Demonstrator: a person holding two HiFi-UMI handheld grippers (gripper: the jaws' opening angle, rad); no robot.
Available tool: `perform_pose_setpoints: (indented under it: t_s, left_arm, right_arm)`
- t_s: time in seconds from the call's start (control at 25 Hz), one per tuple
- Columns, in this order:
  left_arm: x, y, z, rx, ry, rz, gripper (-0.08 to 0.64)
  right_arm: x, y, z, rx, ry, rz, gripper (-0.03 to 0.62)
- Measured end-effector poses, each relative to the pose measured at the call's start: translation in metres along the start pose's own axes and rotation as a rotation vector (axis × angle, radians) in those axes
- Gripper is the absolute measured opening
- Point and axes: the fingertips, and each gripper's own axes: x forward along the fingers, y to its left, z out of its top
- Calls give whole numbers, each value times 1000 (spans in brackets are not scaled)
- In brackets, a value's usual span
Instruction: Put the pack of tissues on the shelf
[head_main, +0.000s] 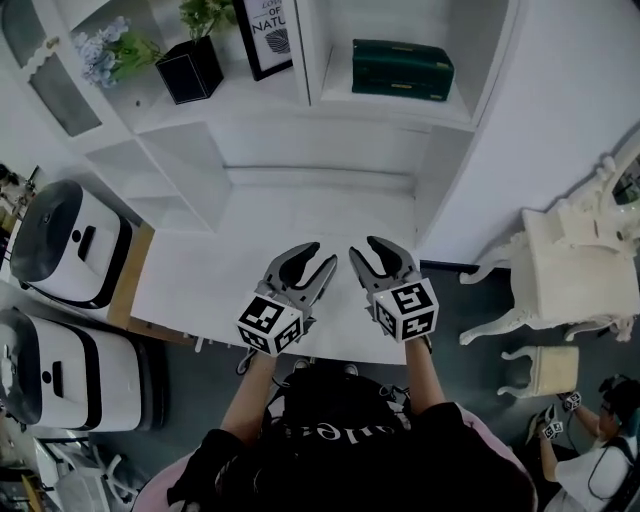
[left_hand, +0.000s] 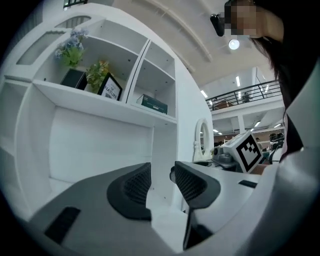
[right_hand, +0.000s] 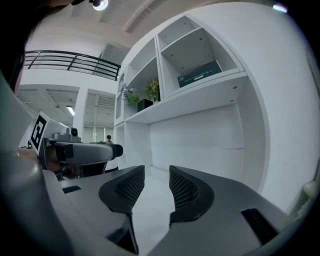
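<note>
The pack of tissues (head_main: 402, 68), a dark green box, lies in the right compartment of the upper shelf; it also shows in the left gripper view (left_hand: 152, 104) and the right gripper view (right_hand: 199, 74). Both grippers hover side by side over the white desk top (head_main: 290, 225), well below that shelf. My left gripper (head_main: 312, 262) is open, and nothing lies between its jaws (left_hand: 161, 172). My right gripper (head_main: 372, 255) is open too, its jaws (right_hand: 157, 172) empty and facing the back of the desk recess.
In the left shelf compartment stand a plant in a black pot (head_main: 190, 68), a framed picture (head_main: 265, 35) and pale blue flowers (head_main: 105, 50). Two white appliances (head_main: 65, 245) sit at the left. A white chair (head_main: 570, 270) and a person (head_main: 600, 450) are at the right.
</note>
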Motion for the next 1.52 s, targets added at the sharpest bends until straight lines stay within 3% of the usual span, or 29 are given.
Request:
perform_pose_setpoints:
  t_s: [0.2, 0.76, 1.12, 1.52]
  left_arm:
    - [-42, 4, -35, -59, 50, 50, 156]
    - [-180, 30, -56, -95, 31, 155, 135]
    - [-279, 28, -64, -70, 54, 144, 122]
    - [-355, 7, -83, -45, 108, 110, 86]
  right_arm:
    - [7, 33, -30, 17, 51, 64, 179]
    - [1, 139, -74, 50, 132, 107, 170]
    - [-15, 251, -87, 30, 144, 134, 163]
    - [-45, 329, -98, 45, 122, 122, 145]
